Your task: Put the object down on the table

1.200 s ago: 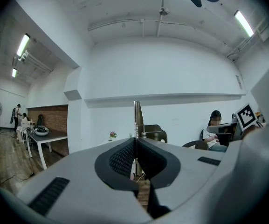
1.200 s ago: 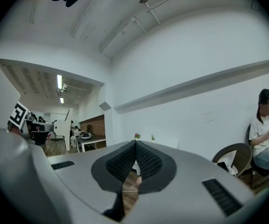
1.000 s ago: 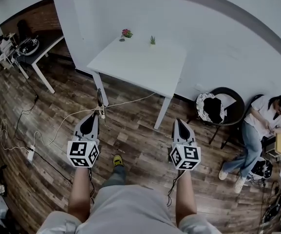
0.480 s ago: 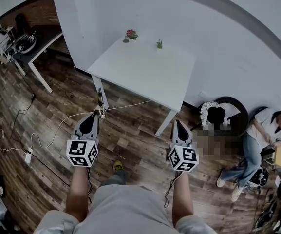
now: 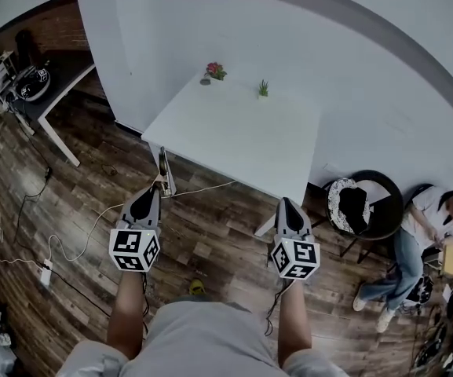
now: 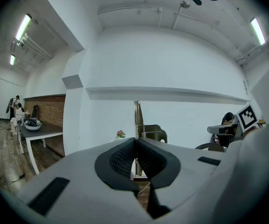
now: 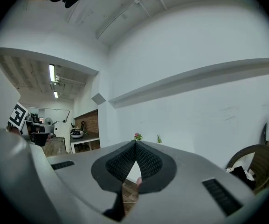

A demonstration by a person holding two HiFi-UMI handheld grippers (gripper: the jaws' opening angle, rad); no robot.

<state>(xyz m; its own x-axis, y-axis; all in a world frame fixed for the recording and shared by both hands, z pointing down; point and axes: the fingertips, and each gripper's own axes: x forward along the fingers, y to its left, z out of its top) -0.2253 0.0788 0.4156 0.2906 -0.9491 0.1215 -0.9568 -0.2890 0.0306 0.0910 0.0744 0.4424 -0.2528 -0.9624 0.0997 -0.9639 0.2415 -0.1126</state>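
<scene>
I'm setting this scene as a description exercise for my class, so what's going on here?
A person stands on the wooden floor just short of a white table, with a gripper in each hand. The left gripper is shut on a thin metal object that sticks up from its jaws. The right gripper is shut and empty. The object is not yet on the table. A pink-flowered plant and a small green plant stand at the table's far edge. Another person sits off to the right.

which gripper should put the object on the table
Left. The left gripper is shut on the object, close to the table's near corner; the right gripper is shut and empty.
</scene>
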